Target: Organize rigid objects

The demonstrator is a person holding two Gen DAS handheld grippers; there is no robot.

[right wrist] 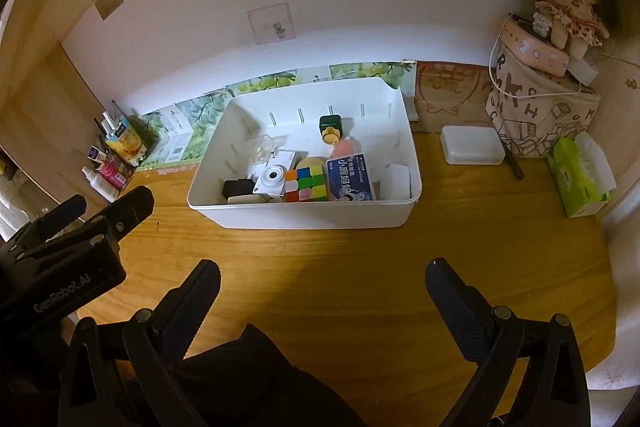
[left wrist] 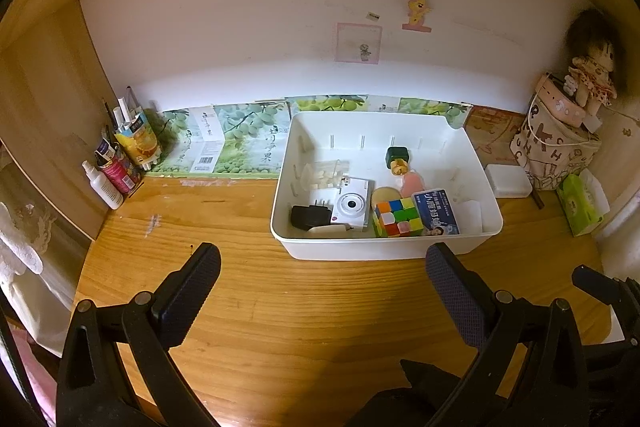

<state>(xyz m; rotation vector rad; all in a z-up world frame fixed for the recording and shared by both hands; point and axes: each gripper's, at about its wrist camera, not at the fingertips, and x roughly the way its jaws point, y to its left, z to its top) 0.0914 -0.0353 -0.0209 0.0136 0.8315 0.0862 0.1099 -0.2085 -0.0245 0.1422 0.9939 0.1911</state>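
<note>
the wooden desk (left wrist: 320,307) fills both views, with the white bin (left wrist: 384,247) at about 12 o'clock from each gripper, well apart from both. inside it, along the near wall, a blue box (left wrist: 438,213) leans at the right, touching the colour cube (left wrist: 398,217), with a white camera (left wrist: 351,203) and a black charger (left wrist: 310,215) to the left. the left gripper (left wrist: 323,259) and right gripper (right wrist: 323,273) hover over bare wood, fingers spread wide and empty.
</note>
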